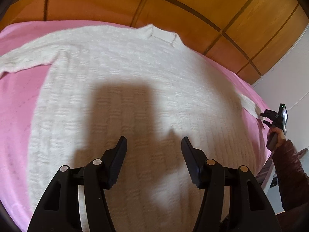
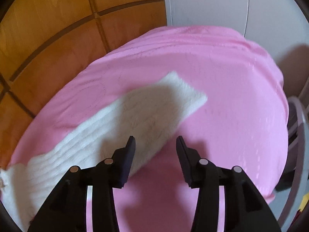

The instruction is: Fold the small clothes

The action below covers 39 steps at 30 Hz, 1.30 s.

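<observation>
A white knit sweater [image 1: 125, 73] lies spread flat on the pink bedspread [image 1: 17, 104], collar toward the headboard. My left gripper [image 1: 154, 143] hovers open and empty above the sweater's body. The right gripper also shows in the left wrist view [image 1: 264, 118], by the tip of the right sleeve. In the right wrist view that sleeve [image 2: 146, 114] lies stretched out on the pink cover [image 2: 231, 106]. My right gripper [image 2: 155, 143] is open and empty above the sleeve's lower edge.
A wooden panelled headboard [image 1: 135, 2] runs behind the bed. A white wall [image 2: 208, 2] stands at the bed's right end. A chair-like object [image 2: 295, 127] sits beyond the bed's right edge.
</observation>
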Motion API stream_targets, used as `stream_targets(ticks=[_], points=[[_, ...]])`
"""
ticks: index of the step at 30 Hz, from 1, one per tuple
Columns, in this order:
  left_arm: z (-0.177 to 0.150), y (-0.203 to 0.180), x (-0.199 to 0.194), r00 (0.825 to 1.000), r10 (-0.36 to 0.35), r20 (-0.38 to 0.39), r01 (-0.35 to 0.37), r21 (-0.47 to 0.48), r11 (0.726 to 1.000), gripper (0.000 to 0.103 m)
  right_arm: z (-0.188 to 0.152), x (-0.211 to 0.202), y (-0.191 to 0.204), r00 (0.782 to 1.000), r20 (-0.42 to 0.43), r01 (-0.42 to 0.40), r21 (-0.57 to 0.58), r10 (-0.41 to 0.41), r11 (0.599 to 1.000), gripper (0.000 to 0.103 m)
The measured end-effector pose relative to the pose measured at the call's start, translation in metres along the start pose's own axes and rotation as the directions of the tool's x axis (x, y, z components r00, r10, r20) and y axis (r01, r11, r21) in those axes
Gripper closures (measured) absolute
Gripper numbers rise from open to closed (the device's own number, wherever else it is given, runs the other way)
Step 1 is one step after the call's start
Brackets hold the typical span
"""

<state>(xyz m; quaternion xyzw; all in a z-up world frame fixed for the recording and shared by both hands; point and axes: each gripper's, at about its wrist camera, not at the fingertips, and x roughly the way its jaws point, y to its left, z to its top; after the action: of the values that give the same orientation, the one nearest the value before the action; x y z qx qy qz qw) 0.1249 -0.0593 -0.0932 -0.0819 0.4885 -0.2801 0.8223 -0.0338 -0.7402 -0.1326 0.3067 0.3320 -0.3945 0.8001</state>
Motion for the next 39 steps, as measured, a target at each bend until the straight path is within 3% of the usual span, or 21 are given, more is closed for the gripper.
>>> stream_targets(ticks=[2, 6, 9, 12, 14, 19, 21, 22, 25, 26, 27, 28, 31, 34, 39], points=[[-0.004, 0.008, -0.008, 1.0, 0.016, 0.014, -0.016, -0.012, 1.0, 0.046, -0.009, -0.013, 0.003, 0.999, -0.009, -0.04, 0.004, 0.04, 0.999, 0.047], [-0.011, 0.029, -0.025, 0.996, 0.071, 0.048, -0.068, -0.058, 0.996, 0.046, -0.041, -0.048, 0.039, 0.971, -0.055, -0.237, -0.079, 0.233, 0.968, 0.046], [-0.018, 0.045, -0.039, 0.99, 0.125, 0.06, -0.119, -0.094, 0.988, 0.046, -0.074, -0.072, 0.075, 0.898, -0.151, -0.435, -0.158, 0.413, 0.886, 0.046], [-0.028, 0.065, -0.061, 0.982, 0.169, 0.085, -0.157, -0.131, 0.979, 0.045, -0.118, -0.085, 0.115, 0.785, -0.307, -0.604, -0.187, 0.537, 0.775, 0.046], [-0.037, 0.082, -0.074, 0.974, 0.204, 0.095, -0.186, -0.171, 0.968, 0.036, -0.142, -0.089, 0.13, 0.754, -0.369, -0.637, -0.211, 0.543, 0.742, 0.046], [-0.065, 0.111, -0.097, 0.978, 0.19, 0.084, -0.167, -0.225, 0.96, 0.036, -0.204, -0.103, 0.145, 0.707, -0.488, -0.675, -0.253, 0.511, 0.693, 0.045], [-0.074, 0.113, -0.098, 0.985, 0.157, 0.072, -0.138, -0.221, 0.966, 0.039, -0.224, -0.116, 0.141, 0.703, -0.504, -0.681, -0.273, 0.502, 0.679, 0.045], [-0.079, 0.112, -0.097, 0.987, 0.15, 0.062, -0.134, -0.21, 0.969, 0.046, -0.232, -0.121, 0.139, 0.733, -0.489, -0.643, -0.272, 0.473, 0.715, 0.045], [-0.091, 0.111, -0.09, 0.992, 0.125, 0.023, -0.118, -0.191, 0.974, 0.068, -0.25, -0.137, 0.131, 0.724, -0.509, -0.648, -0.272, 0.465, 0.711, 0.046], [-0.093, 0.111, -0.089, 0.993, 0.113, 0.019, -0.107, -0.187, 0.977, 0.086, -0.25, -0.137, 0.128, 0.724, -0.513, -0.646, -0.272, 0.461, 0.713, 0.055], [-0.095, 0.109, -0.088, 0.995, 0.096, 0.011, -0.092, -0.177, 0.98, 0.094, -0.255, -0.14, 0.126, 0.726, -0.519, -0.644, -0.284, 0.451, 0.71, 0.077], [-0.096, 0.106, -0.087, 0.996, 0.093, 0.013, -0.089, -0.167, 0.982, 0.098, -0.26, -0.143, 0.125, 0.737, -0.523, -0.633, -0.311, 0.428, 0.709, 0.09], [-0.099, 0.103, -0.094, 0.997, 0.07, 0.032, -0.064, -0.162, 0.985, 0.1, -0.259, -0.153, 0.116, 0.748, -0.508, -0.627, -0.33, 0.427, 0.705, 0.094], [-0.102, 0.1, -0.104, 0.998, 0.055, 0.041, -0.048, -0.154, 0.987, 0.1, -0.256, -0.172, 0.111, 0.754, -0.488, -0.635, -0.375, 0.439, 0.675, 0.094], [-0.109, 0.098, -0.101, 0.998, 0.063, 0.004, -0.061, -0.144, 0.988, 0.101, -0.262, -0.158, 0.1, 0.77, -0.517, -0.603, -0.396, 0.375, 0.692, 0.095]])
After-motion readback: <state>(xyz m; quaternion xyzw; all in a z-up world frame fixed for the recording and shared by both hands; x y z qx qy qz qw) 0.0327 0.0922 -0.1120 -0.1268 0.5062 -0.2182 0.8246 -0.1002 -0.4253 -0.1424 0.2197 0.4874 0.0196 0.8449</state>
